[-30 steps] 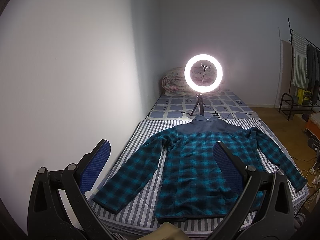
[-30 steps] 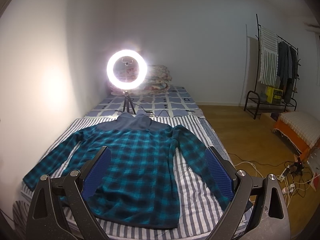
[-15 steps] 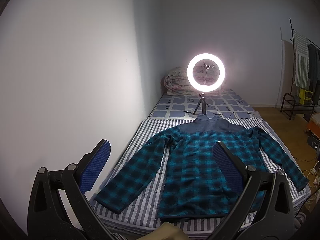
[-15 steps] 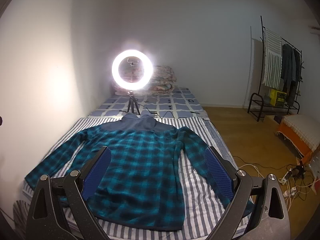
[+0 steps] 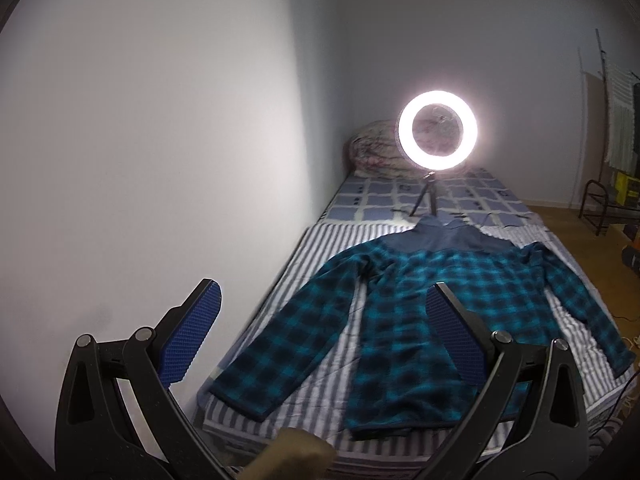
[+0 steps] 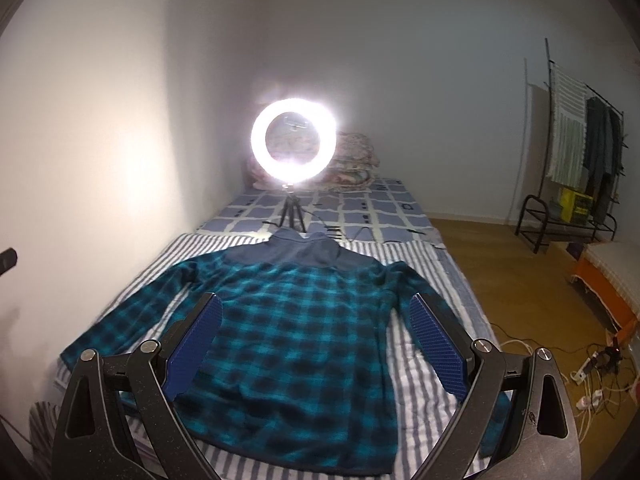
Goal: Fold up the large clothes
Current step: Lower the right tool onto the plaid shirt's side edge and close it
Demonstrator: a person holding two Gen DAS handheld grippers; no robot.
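I judge that I am at the very start: the one plaid shirt (image 6: pixel 288 332) lies flat and unfolded in the lower centre of the frame, on the striped sheet (image 6: pixel 404 368) of the bed, both sleeves spread out. My left gripper (image 5: pixel 320 336) and right gripper (image 6: pixel 316 344) hang above it, each with its two jaws spread and holding nothing. Next I think I must come down and pinch a sleeve edge; I count one shirt, two sleeves, one ring light (image 6: pixel 294 146).
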